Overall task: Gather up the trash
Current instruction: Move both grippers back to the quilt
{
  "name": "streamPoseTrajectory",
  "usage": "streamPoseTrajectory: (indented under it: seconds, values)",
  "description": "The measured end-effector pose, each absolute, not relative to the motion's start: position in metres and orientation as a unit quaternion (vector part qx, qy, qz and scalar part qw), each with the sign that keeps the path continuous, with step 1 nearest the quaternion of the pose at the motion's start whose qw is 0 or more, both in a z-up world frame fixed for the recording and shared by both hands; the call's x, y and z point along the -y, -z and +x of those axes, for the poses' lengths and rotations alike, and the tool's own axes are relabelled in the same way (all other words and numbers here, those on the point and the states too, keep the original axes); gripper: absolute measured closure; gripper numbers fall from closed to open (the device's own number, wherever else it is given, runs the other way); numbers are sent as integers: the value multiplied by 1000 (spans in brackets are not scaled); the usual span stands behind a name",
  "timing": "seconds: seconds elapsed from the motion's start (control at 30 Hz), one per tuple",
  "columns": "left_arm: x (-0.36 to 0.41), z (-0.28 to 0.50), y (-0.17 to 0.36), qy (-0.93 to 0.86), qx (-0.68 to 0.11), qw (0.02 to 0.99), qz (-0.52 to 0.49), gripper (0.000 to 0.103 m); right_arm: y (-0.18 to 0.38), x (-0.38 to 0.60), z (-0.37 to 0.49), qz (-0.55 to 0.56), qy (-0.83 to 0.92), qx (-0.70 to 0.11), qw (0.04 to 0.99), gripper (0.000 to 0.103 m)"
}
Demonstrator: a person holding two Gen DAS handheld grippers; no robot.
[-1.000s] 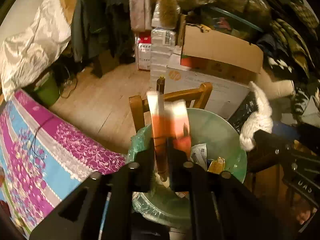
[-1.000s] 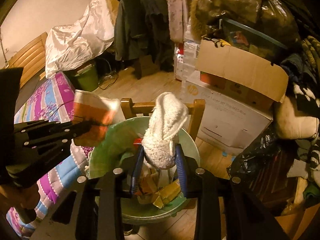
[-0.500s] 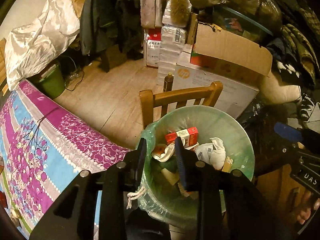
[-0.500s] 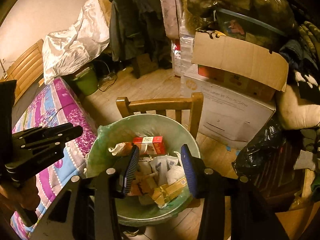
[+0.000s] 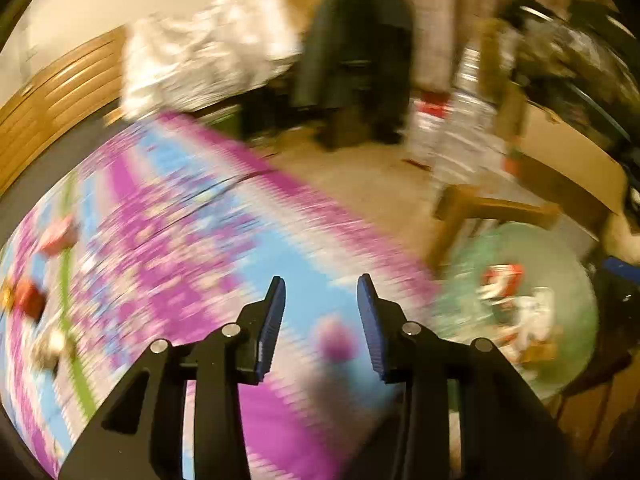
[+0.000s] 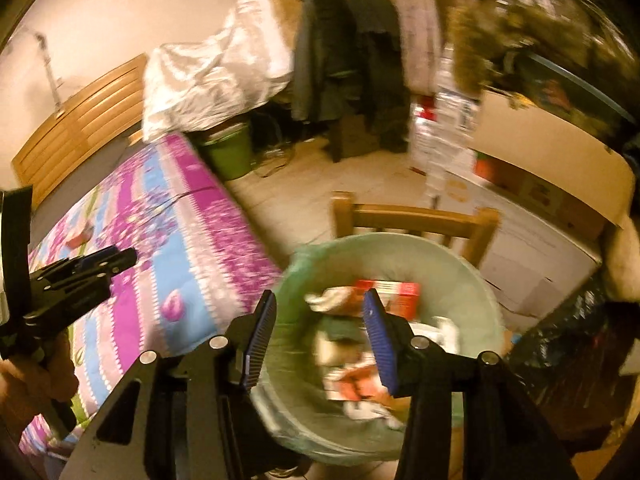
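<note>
One trash bin [image 6: 476,280], lined with a pale green bag, stands on the floor against one wooden chair [image 6: 416,216] and holds a heap of trash: a red carton [image 6: 400,290], crumpled white paper [image 6: 332,300] and blurred scraps. Two grippers show. The right gripper [image 6: 320,336] hangs over the bin, jaws opening, nothing between them. The left gripper [image 5: 320,326], jaws opening and empty, hangs above the flowered bed cover [image 5: 168,240] beside the bin.

Motion blur leaves no text readable anywhere.
</note>
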State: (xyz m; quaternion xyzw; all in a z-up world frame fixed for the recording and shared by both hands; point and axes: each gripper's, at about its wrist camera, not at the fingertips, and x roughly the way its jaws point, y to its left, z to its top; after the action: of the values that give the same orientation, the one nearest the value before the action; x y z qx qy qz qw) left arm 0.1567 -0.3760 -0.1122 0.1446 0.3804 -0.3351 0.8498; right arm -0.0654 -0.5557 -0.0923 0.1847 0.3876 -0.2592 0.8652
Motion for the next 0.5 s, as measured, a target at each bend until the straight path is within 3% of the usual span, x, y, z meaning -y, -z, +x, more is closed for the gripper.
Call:
streamPoseTrajectory:
  seconds: [0.13, 0.5]
  values:
    - [294, 189, 126, 272, -401, 868, 109, 64, 100, 519, -20, 168, 200, -405, 876, 49]
    - [73, 251, 166, 167, -439, 881, 47, 57, 130, 362, 130, 68, -12, -436, 897, 26]
